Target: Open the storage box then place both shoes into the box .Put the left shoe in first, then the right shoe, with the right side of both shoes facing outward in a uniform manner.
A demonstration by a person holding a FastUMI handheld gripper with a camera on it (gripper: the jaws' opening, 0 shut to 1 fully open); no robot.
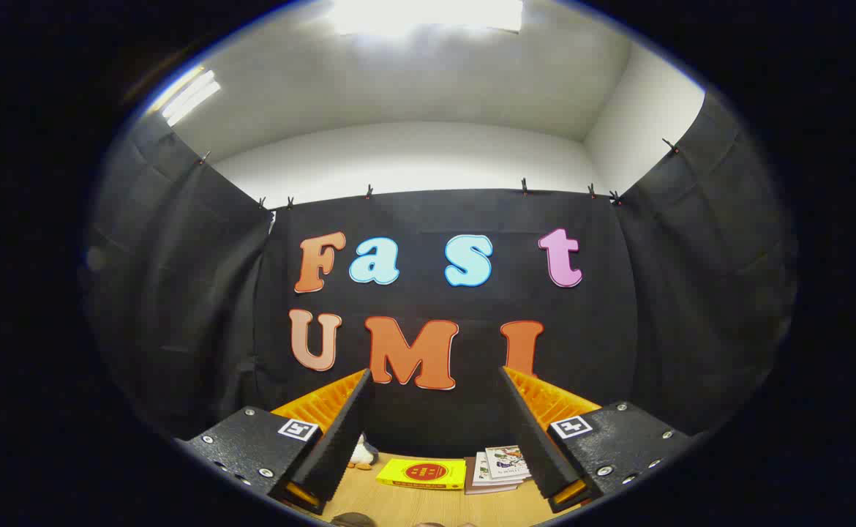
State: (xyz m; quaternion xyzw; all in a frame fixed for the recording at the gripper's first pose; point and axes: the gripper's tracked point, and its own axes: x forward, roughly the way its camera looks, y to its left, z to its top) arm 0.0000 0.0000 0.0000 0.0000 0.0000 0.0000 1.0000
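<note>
Storage box and shoes somewhere below raised, wide-open, empty gripper [435, 432]; risk of clipping yellow book [422, 473] on wooden table [413, 505] descending blind.

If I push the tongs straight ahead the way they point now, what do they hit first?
Probably the black cloth wall; the open tongs aim above the yellow book and booklets on the table, though depth is unclear.

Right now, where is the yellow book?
The yellow book lies on the wooden table, beyond the open fingers, left of a stack of books.
</note>
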